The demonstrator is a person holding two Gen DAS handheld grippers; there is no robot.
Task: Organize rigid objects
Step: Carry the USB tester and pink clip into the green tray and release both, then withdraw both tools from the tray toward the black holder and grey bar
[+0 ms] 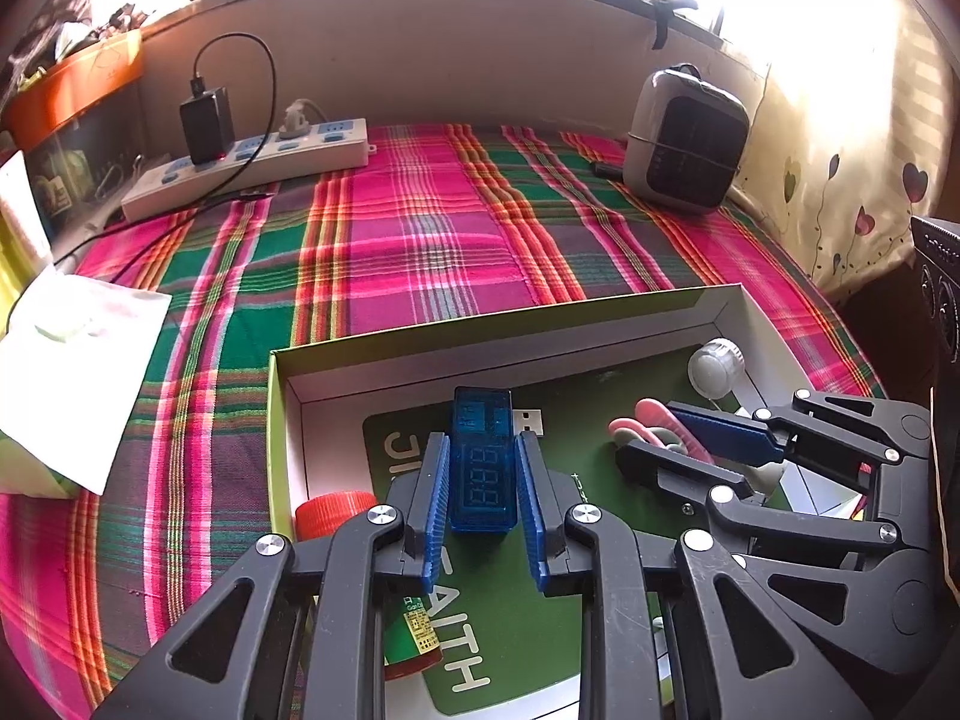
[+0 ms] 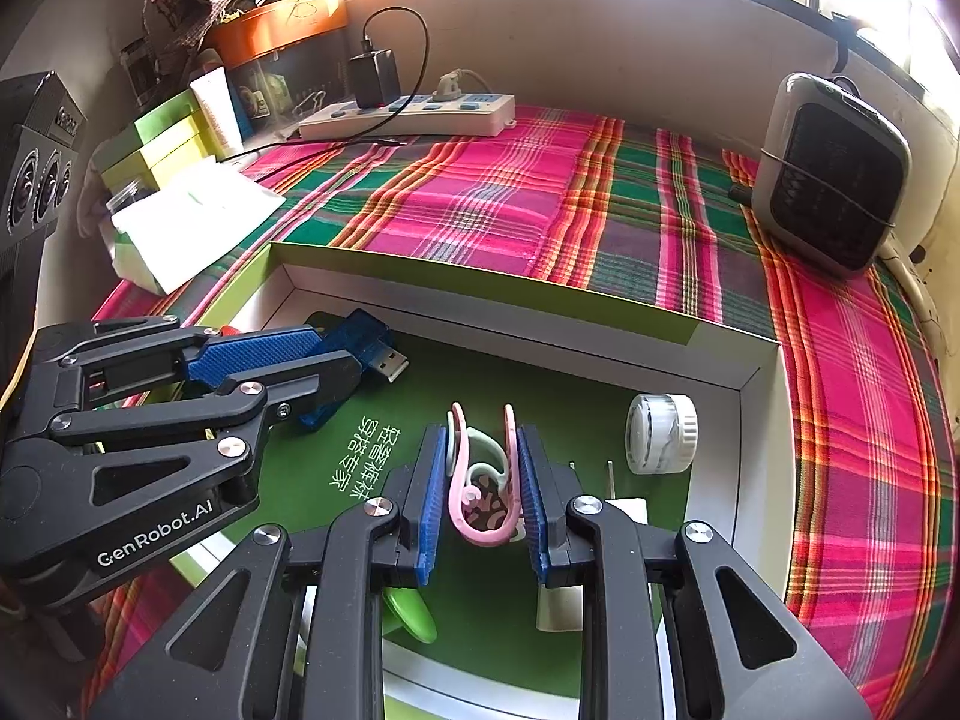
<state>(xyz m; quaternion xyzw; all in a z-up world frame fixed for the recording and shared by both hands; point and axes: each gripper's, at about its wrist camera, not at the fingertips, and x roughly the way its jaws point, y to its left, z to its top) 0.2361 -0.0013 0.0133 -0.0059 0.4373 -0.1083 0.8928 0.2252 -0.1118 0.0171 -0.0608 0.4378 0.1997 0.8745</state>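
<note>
Translucent blue plastic fills the middle of the left wrist view: a USB meter (image 1: 483, 462) pinched between the blue pads of the left claw (image 1: 483, 483), held over the green-floored cardboard box (image 1: 279, 396). Its long axis runs straight along the fingers, its metal plug (image 1: 531, 422) at the far end toward the box's back wall. I judge it is held over the box because that is where the loose things are being gathered. A red-capped bottle (image 1: 336, 513) lies at the box's near left corner. To the right, the right claw (image 1: 708, 450) grips something pink.

From the right wrist view, the right claw (image 2: 483, 480) is pressed onto a bundle of pink and white clips (image 2: 483, 480), looped ends toward the camera, prongs pointing away along the fingers, also over the box floor. The left claw (image 2: 312, 369) sits at the left, meter plug aimed right. A white round cap (image 2: 660, 433) rests near the right wall. The box sits on a plaid cloth (image 2: 540, 198).
</note>
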